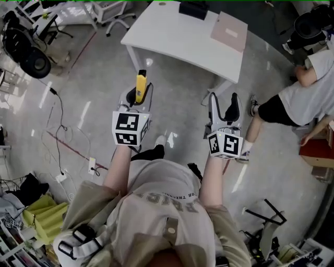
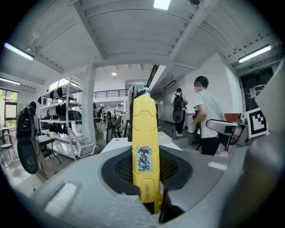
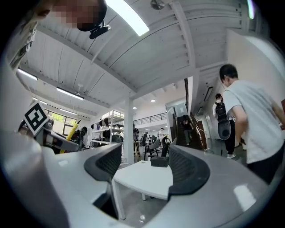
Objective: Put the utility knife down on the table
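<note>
Far left on the floor, loose cables [image 1: 56, 112], well clear of the path. Next, left gripper [image 1: 136, 98] clenched on a yellow utility knife [image 1: 140, 85], both pads pinching the lower handle. Knife held in the air over bare floor, not yet at the table. Long axis in line with the gripper, nose sticking out past the jaws and aimed away from the body.

Key relation: white table [image 1: 175, 36] lies farther out, ahead and slightly right of the knife tip, well apart from it. Near-left corner is the closest part. Judged next need: carry forward past the near edge, lower, then let go with the knife laid flat along its length.

Room on top looks good. Left and middle of the tabletop bare. Black box [image 1: 193, 9] sits at the far edge, pinkish pad [image 1: 229, 31] toward the right end. Best kept short of both.

Right of that, right gripper [image 1: 223, 108] released, jaws wide apart and nothing between them, only the table seen through the gap. Level with the left one, about as near the table, but carrying nothing.

Far right, another person [image 1: 305, 91] bent over beside the table's right end. Judged risk: crowding on that side, so the left half is the safer drop spot.
</note>
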The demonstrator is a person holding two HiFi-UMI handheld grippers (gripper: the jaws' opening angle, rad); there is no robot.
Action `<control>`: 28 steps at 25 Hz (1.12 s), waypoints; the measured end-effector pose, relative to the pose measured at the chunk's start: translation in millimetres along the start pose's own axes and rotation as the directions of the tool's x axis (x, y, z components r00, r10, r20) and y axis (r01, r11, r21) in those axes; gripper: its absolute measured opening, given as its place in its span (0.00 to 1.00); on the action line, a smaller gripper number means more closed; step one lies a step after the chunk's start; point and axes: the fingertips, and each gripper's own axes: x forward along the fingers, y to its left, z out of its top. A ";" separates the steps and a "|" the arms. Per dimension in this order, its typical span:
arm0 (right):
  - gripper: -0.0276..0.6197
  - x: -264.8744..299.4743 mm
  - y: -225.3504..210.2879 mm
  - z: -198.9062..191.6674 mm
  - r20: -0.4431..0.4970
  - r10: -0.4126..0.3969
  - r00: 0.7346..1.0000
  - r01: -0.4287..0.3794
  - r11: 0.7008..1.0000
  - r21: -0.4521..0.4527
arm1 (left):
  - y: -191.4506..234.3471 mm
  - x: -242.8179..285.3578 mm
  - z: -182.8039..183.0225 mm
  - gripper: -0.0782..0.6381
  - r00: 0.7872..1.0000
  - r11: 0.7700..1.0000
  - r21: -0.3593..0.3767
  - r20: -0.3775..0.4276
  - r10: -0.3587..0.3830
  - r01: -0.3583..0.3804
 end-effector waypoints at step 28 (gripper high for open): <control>0.51 151.5 -81.7 -64.5 -0.099 -0.126 0.987 0.126 0.992 -0.010 | 71.9 198.0 -13.6 0.22 0.992 0.997 -0.039 -0.099 -0.073 0.069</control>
